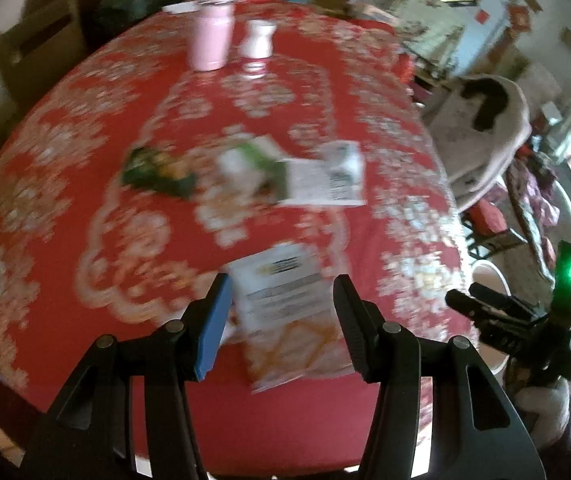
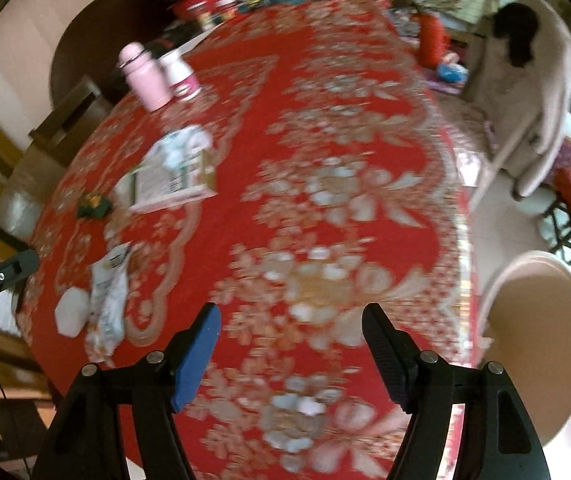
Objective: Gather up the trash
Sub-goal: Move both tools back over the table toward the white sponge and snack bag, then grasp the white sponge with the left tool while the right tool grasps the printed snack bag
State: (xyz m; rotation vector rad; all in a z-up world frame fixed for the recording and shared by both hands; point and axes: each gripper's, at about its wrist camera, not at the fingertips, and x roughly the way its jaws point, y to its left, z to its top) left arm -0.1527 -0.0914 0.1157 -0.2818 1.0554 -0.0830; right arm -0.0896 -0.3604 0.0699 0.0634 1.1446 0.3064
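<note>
A white and orange snack wrapper [image 1: 285,312] lies on the red patterned tablecloth [image 1: 85,160], right between the fingers of my open left gripper [image 1: 283,284]. Farther off lie a flattened green and white carton [image 1: 309,176] and a small dark green wrapper [image 1: 157,168]. In the right wrist view the same wrapper [image 2: 109,300], carton [image 2: 173,172] and green wrapper [image 2: 93,206] sit at the left, with a white scrap [image 2: 71,312] beside the wrapper. My right gripper [image 2: 289,316] is open and empty above the tablecloth [image 2: 325,200]. The frames are blurred.
A pink bottle [image 1: 211,28] and a white bottle [image 1: 259,40] stand at the table's far side. A beige round bin [image 2: 537,332] sits on the floor at the right of the table. A chair draped with a pale coat [image 2: 525,92] stands beyond. The right gripper shows in the left view [image 1: 497,316].
</note>
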